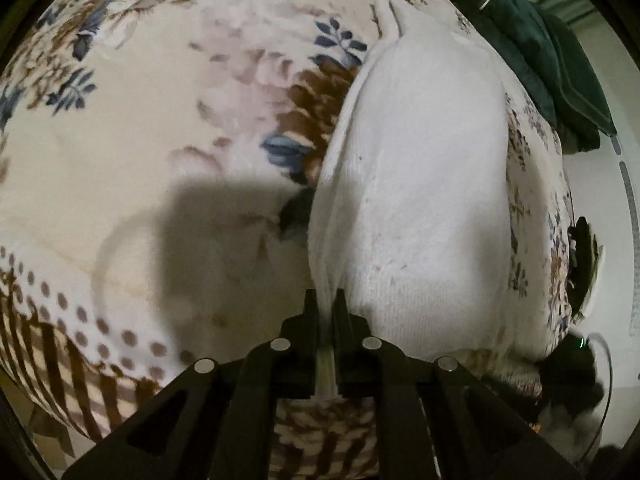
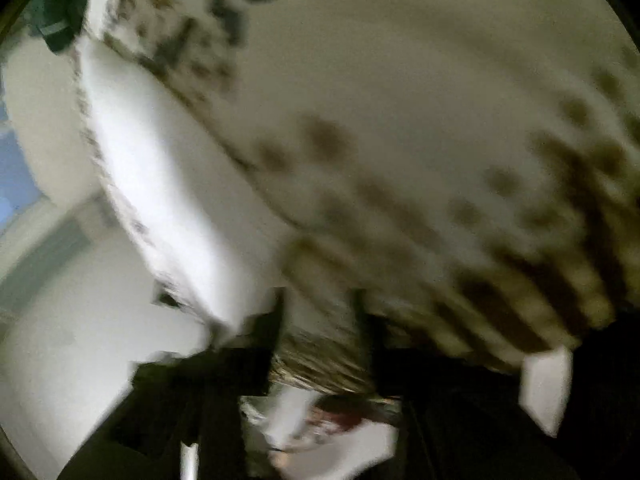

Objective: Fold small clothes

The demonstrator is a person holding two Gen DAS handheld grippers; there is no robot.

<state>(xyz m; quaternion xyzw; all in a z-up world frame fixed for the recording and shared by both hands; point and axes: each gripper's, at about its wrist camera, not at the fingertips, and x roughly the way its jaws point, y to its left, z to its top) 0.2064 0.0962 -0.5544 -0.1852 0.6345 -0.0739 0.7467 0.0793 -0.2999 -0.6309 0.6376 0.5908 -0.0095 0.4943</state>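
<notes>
1. A white garment is seen in the left wrist view, laid out long on a floral blanket, running away from the camera.
2. The left hand-held gripper is clenched on the near edge of the garment; a bunched ridge of white cloth is pinched between its two fingers.
3. The rest of the garment lies flat on the blanket, to the right of the gripper line, with a narrow strip sticking out at its far end.
4. A dark shadow is cast on the blanket to the left of the garment.
5. A dark green cloth is piled at the far right, beyond the garment and apart from it.
6. The right wrist view is heavily blurred. The right hand-held gripper is seen with its fingers standing apart; nothing is seen gripped between them.
7. In that view the garment shows as a white band at left on the blanket, with its near end just beside the left finger; contact cannot be told.
</notes>
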